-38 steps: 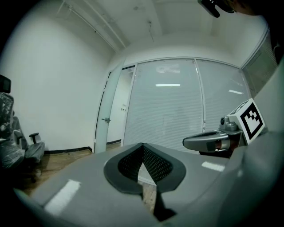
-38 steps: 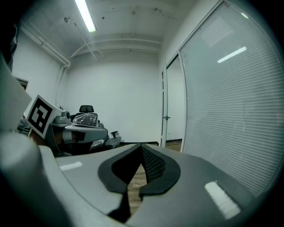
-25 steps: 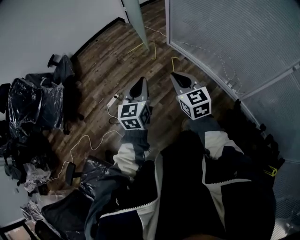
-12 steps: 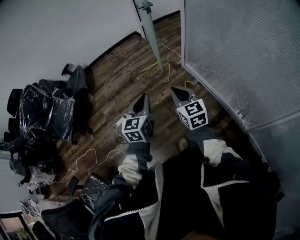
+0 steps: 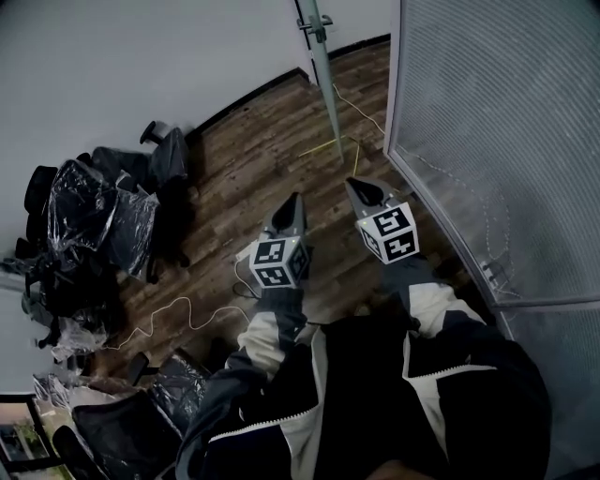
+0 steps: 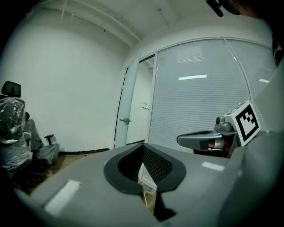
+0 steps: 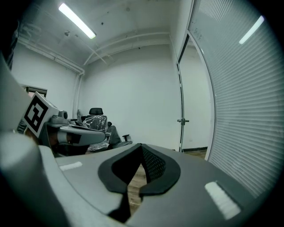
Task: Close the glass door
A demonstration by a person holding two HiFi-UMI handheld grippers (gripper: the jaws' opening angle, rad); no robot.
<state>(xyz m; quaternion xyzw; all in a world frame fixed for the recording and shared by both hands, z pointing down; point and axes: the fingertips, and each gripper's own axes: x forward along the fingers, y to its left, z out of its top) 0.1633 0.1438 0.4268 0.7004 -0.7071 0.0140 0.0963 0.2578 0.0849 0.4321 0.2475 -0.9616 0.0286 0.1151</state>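
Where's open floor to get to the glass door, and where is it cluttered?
Bare wood floor runs ahead between the white wall and the frosted partition, up to the glass door. A yellow cable lies near the door's foot. The left is crowded: plastic-wrapped chairs and a white cable.

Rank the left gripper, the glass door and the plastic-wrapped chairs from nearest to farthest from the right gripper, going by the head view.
From the right gripper:
1. The left gripper, close beside it on its left.
2. The glass door, ahead of it, seen edge-on.
3. The plastic-wrapped chairs, far off to the left.
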